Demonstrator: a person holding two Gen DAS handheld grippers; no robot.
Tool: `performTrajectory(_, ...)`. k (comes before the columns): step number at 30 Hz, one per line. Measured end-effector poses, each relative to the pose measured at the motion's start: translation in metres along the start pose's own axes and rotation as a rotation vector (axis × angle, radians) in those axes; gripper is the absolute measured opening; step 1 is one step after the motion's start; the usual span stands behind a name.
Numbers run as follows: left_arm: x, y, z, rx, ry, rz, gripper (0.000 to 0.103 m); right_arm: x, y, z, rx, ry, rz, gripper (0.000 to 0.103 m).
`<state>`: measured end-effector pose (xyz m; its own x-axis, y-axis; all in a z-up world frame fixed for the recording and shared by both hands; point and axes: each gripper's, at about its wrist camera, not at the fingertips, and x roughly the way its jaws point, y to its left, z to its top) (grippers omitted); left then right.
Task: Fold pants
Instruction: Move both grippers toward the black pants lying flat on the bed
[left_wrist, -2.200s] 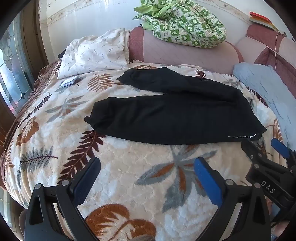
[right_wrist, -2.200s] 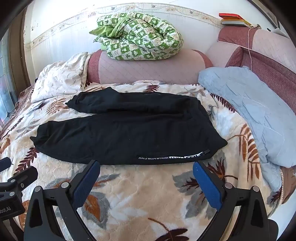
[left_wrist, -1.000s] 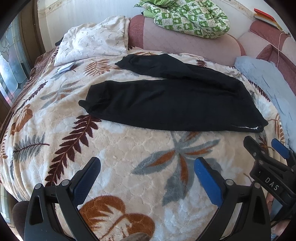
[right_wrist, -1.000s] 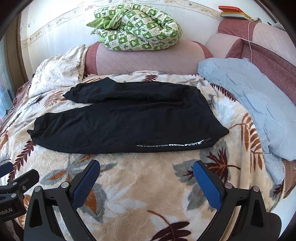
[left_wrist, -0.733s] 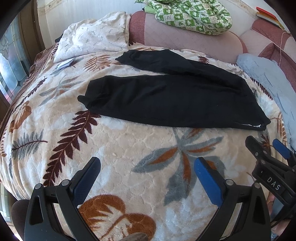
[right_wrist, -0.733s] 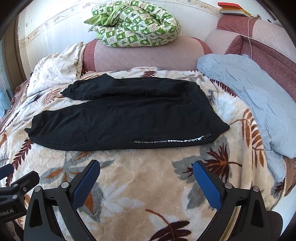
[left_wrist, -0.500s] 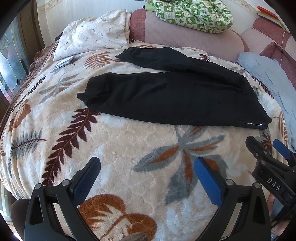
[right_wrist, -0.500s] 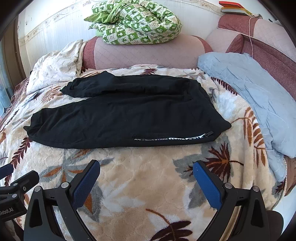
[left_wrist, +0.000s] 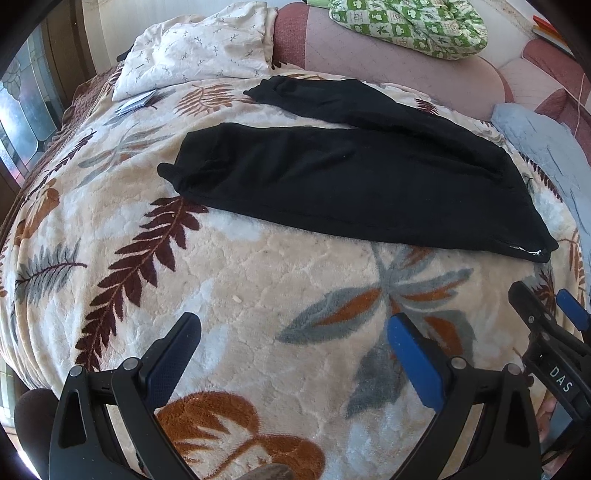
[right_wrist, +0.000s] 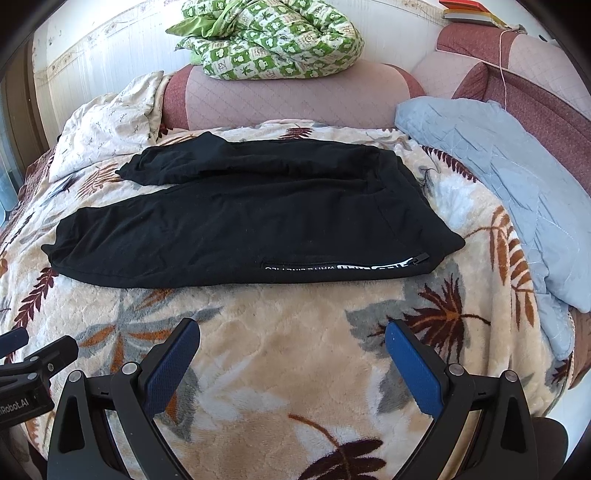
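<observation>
One pair of black pants (left_wrist: 354, 177) lies spread flat across the middle of the bed, on a cream blanket (left_wrist: 258, 288) printed with brown, rust and grey leaves. Its two legs point toward the left side of the bed, the far leg angled away from the near one so the two form a narrow V. The waist end sits to the right, and a white printed strip (right_wrist: 343, 266) runs along its near edge.

Two claws are in view. The left claw (left_wrist: 293, 343) hangs above bare blanket with its two blue pads wide apart and nothing between them; the pants lie ahead of it, well apart from the fingertips, with the near leg's cuff ahead and to its left. The right claw (right_wrist: 291, 343) is likewise spread wide and holds nothing; the waist end of the pants lies ahead of it, nearer than in the left view but not touching.

Around the pants there are one white pillow with a twig print (left_wrist: 199, 48) at the far left, one green-and-white checked quilt (right_wrist: 273, 40) bundled on the pink padded headboard (right_wrist: 288, 99), and one pale blue quilt (right_wrist: 517, 184) along the right side of the bed
</observation>
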<state>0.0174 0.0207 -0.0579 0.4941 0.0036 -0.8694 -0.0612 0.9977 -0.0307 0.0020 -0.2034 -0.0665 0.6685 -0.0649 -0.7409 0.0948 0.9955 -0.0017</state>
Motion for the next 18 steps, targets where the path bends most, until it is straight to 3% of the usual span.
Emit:
performTrajectory(12, 0.031, -0.001, -0.003, 0.016, 0.059, 0.052, 0.101, 0.023, -0.001, -0.009, -0.002, 0.066, -0.005, 0.102)
performTrajectory(18, 0.036, 0.000, -0.006, 0.004, 0.046, 0.054, 0.102, 0.038, -0.004, -0.015, 0.005, 0.109, 0.001, 0.102)
